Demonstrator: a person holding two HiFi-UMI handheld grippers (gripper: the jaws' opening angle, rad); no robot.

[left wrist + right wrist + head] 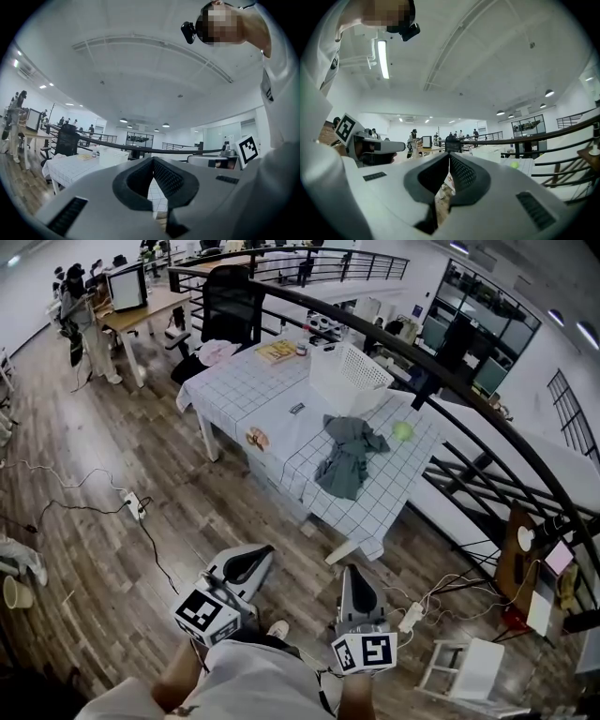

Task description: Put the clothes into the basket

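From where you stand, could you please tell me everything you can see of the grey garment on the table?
The crumpled grey cloth garment looks soft and thin, a dull grey-green. It lies in a loose heap, one part trailing towards the near edge, on the white grid-patterned table. It sits just on the near side of the white slotted plastic basket; whether they touch I cannot tell. A small green object lies beside it, apart.
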